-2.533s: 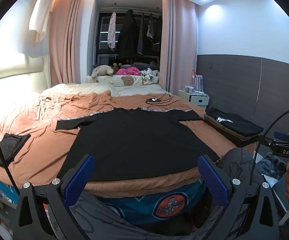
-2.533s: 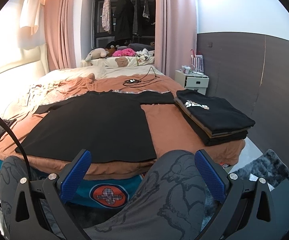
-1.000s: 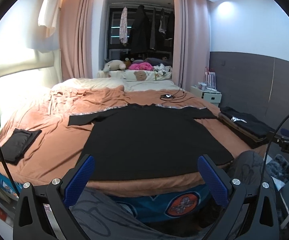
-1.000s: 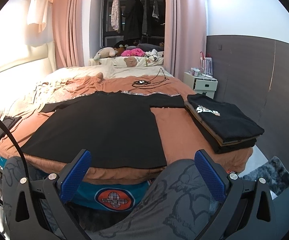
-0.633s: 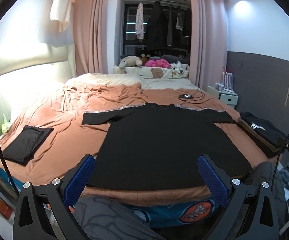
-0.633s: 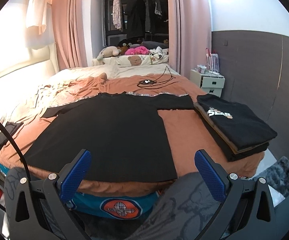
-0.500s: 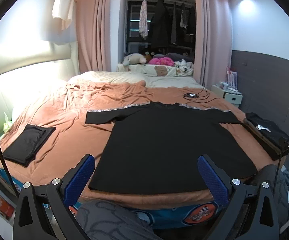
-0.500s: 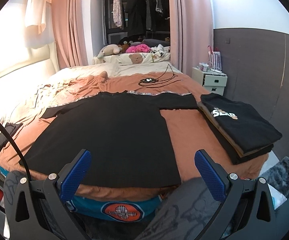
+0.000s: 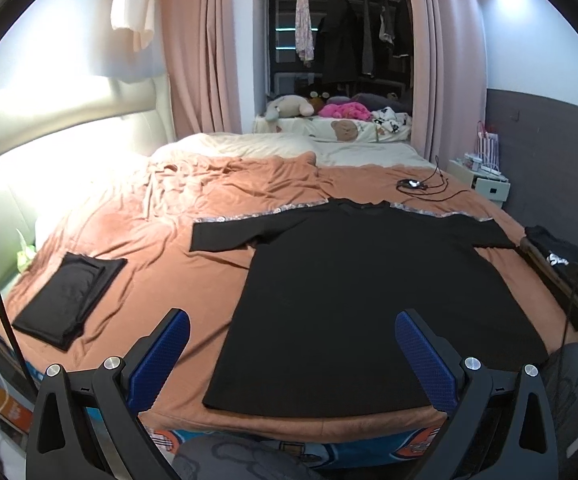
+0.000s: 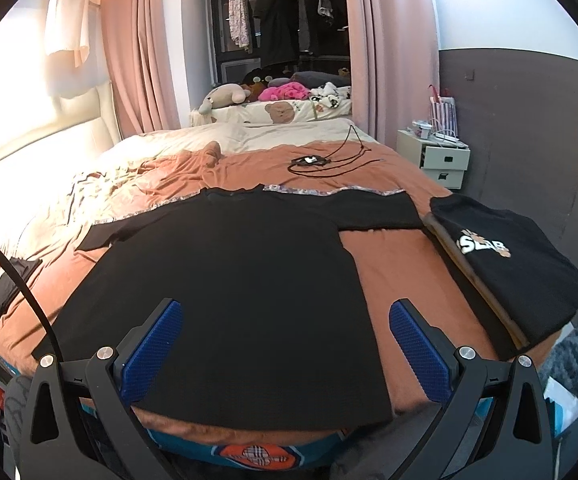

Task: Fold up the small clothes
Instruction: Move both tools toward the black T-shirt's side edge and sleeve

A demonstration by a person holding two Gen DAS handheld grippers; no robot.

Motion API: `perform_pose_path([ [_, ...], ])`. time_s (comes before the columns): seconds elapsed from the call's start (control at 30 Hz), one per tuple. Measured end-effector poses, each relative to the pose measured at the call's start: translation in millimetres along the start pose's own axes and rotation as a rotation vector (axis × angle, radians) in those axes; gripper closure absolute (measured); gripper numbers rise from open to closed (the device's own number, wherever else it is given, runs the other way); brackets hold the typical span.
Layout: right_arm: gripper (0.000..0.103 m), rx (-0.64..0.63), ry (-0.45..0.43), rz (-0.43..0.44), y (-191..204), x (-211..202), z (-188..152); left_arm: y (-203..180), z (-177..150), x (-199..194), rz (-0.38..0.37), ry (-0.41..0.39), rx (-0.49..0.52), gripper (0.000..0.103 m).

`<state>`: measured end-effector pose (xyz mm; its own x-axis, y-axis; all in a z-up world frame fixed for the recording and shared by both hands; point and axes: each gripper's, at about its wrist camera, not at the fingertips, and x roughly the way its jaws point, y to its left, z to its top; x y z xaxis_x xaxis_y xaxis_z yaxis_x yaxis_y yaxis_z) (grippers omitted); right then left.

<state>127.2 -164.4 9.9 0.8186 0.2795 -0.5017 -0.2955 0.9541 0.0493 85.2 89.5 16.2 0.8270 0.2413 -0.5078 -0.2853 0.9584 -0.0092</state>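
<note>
The wide bed with a rust-orange cover [image 9: 137, 240] carries everything. A black short-sleeved T-shirt [image 9: 369, 300] lies spread flat on it, sleeves out to both sides, collar toward the far edge and hem just short of the bed's near edge. Along the right edge sits a stack of folded dark shirts [image 10: 509, 268], the top one bearing a white print; bare cover separates it from the T-shirt's body, though the right sleeve reaches almost to it. Near the left near corner lies a small folded black garment [image 9: 69, 296], well apart. The left tongs [image 9: 289, 356] hover level above the near edge with jaws spread wide, gripping nothing. The right tongs [image 10: 285, 348] hover likewise over the hem, wide apart and empty.
</note>
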Motion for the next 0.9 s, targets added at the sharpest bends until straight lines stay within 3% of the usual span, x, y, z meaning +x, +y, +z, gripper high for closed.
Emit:
perform_pose_path([
  [0.3, 0.0, -0.026, 0.017, 0.001, 11, 31, 15, 26, 18, 32, -0.046, 0.027, -0.074, 0.0],
  [0.9, 0.0, -0.093, 0.059, 0.049, 39, 116, 60, 83, 61, 93, 0.051, 0.042, -0.115, 0.0],
])
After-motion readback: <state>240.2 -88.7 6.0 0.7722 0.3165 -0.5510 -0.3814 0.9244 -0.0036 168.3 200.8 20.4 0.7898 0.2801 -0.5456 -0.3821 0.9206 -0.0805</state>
